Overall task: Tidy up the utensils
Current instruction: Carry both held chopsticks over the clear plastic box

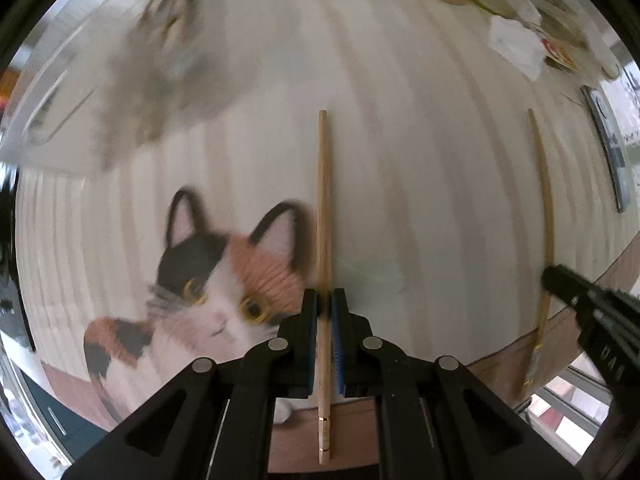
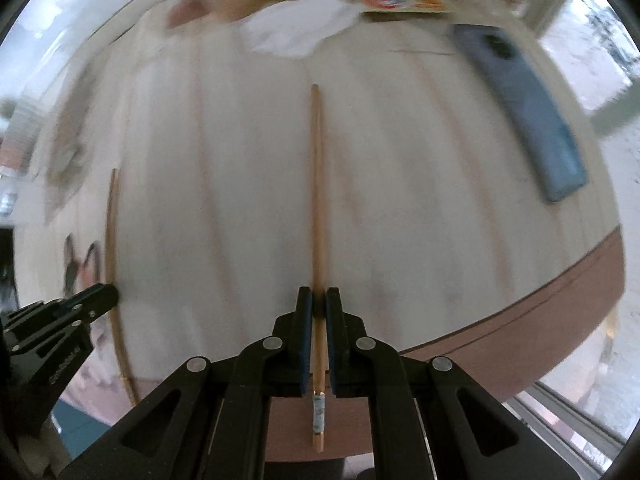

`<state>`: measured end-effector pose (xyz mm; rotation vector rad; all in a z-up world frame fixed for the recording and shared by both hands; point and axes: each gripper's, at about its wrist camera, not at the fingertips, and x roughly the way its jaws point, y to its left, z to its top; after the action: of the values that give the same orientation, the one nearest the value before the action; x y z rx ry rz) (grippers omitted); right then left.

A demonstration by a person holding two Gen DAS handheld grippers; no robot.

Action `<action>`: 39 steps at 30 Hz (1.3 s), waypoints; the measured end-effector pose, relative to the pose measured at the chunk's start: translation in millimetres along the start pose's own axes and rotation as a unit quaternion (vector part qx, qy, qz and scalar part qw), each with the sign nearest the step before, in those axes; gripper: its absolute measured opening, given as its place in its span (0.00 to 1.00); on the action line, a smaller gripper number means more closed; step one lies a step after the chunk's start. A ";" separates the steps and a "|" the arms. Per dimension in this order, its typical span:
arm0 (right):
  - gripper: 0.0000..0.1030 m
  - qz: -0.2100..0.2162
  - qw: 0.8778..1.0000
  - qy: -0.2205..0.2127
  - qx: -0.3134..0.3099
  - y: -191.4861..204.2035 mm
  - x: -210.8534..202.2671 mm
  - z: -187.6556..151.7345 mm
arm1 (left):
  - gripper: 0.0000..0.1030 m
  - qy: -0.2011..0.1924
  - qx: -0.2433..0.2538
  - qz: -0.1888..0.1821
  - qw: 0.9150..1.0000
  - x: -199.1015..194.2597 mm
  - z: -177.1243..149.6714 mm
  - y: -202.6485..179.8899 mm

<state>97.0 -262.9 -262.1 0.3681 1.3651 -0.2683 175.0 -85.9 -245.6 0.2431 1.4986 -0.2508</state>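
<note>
Over a pale tabletop [image 1: 400,160] with a cat print [image 1: 208,288], the left tool [image 1: 325,308] pinches a wooden chopstick [image 1: 323,200] pointing forward. In the right wrist view, the right tool [image 2: 319,308] clamps a second chopstick [image 2: 317,184] near a blue phone [image 2: 528,116].

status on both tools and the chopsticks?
Left tool shut on one chopstick. Right tool shut on the other chopstick. Both point ahead over the mat. Phone far right, clear.
</note>
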 end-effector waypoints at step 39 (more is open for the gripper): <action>0.06 -0.011 0.998 -0.051 -0.018 63.4 -70.7 -0.4 | 0.04 -0.125 0.035 -0.010 0.991 -98.1 17.7 -22.7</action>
<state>108.5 -206.7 -186.4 0.3060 1.2719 -0.2761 179.2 -111.6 -146.7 0.2435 1.2456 -0.3385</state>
